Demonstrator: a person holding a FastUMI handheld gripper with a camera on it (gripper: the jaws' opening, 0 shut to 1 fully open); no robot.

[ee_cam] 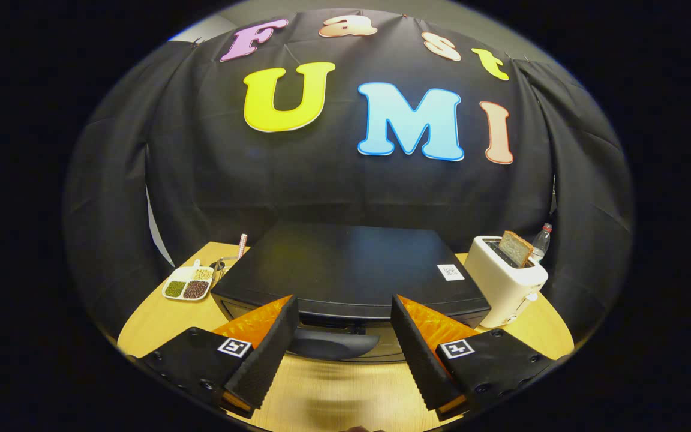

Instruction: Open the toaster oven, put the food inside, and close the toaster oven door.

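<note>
A black toaster oven (351, 264) stands on the wooden table (333, 390) straight ahead of me, seen from above its flat top. Its door looks closed, and the dark curved door handle (330, 345) sits on the front face, between my two fingers and slightly beyond their tips. My gripper (344, 309) is open, with nothing held between the fingers. The fingertips (288, 309) hover just in front of the oven's upper front edge.
A white pop-up toaster (504, 282) with a slice of bread (514, 248) sticking out stands right of the oven, with a clear bottle (541, 241) behind it. Left of the oven lies a white divided dish (186, 283) of beans. The black booth cloth closes off the back.
</note>
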